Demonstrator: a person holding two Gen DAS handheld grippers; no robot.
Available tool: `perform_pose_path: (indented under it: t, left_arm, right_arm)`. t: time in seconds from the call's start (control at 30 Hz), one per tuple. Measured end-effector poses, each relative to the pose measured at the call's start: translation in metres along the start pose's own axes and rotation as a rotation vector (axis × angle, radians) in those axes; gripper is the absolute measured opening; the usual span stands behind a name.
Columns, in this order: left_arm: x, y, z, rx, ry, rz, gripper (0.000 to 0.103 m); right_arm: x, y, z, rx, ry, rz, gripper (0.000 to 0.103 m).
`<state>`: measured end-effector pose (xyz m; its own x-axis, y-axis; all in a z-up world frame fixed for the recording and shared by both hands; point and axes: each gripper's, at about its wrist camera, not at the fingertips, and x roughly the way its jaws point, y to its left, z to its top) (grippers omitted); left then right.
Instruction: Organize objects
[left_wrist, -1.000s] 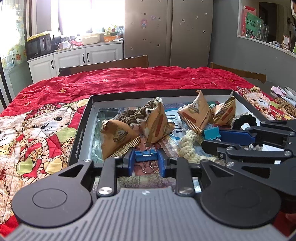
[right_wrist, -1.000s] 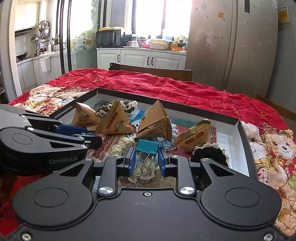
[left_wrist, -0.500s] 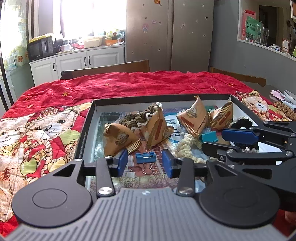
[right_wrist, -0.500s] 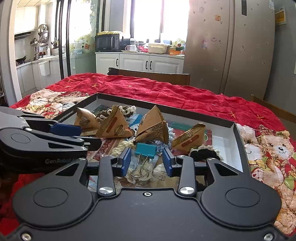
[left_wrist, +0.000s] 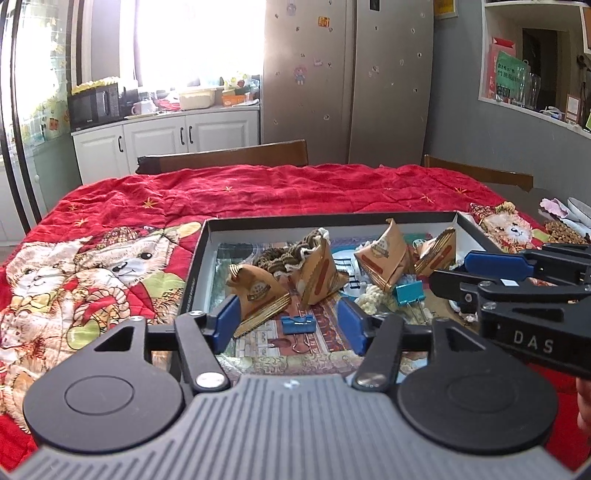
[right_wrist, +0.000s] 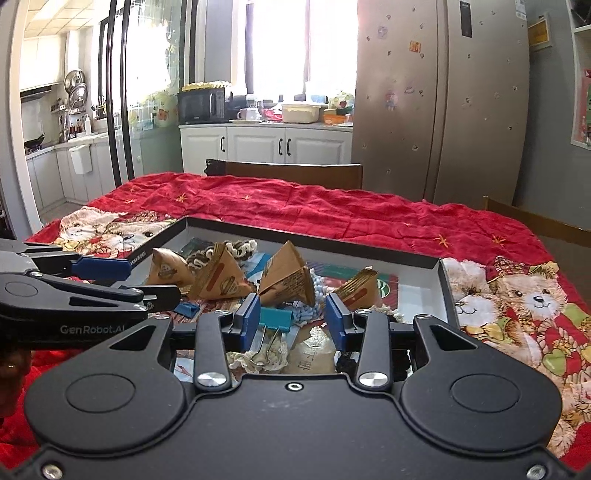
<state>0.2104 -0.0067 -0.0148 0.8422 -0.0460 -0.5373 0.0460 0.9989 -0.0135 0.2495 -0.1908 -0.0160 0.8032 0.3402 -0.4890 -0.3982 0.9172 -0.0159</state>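
Right now your left tongs (left_wrist: 290, 323) stand wide apart, low in the centre of the left wrist view, holding nothing. Between their blue pads (left_wrist: 226, 322) a blue binder clip (left_wrist: 297, 325) lies flat on the printed floor of the black-rimmed tray (left_wrist: 192, 273), clear of both pads. Just beyond the left pad sits a brown triangular paper packet (left_wrist: 258, 291), and a second packet (left_wrist: 319, 273) stands upright beside it, with a brown crocheted piece (left_wrist: 280, 254) tucked behind. Two more packets (left_wrist: 386, 254) stand toward the tray's upper right.

Your right tongs (right_wrist: 291, 319) are also spread wide and grip nothing. In the right wrist view a teal binder clip (right_wrist: 275, 319) sits between their pads, closer to the left pad (right_wrist: 250, 319); whether it touches that pad I cannot tell. Its wire handles (right_wrist: 267, 349) point toward the camera over a cream lace piece (right_wrist: 258, 360). Behind it stands a tall brown packet (right_wrist: 288, 278), with a pale blue knitted piece (right_wrist: 306, 314) at its foot. In the left wrist view the same teal clip (left_wrist: 408, 292) shows at centre right, beside a cream knitted cord (left_wrist: 373, 297).

The tray rests on a red teddy-bear quilt (left_wrist: 122, 236) covering the bench. Each pair of tongs appears at the edge of the other's view: the right ones (left_wrist: 448, 271) at mid right, the left ones (right_wrist: 151, 282) at mid left.
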Motion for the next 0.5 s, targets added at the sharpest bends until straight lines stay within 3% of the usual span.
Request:
perform_pose_path:
  t: [0.5]
  left_arm:
    - [-0.042, -0.005, 0.006, 0.009, -0.051, 0.03, 0.087]
  right_arm:
    - [-0.055, -0.001, 0.015, 0.006, -0.051, 0.02, 0.047]
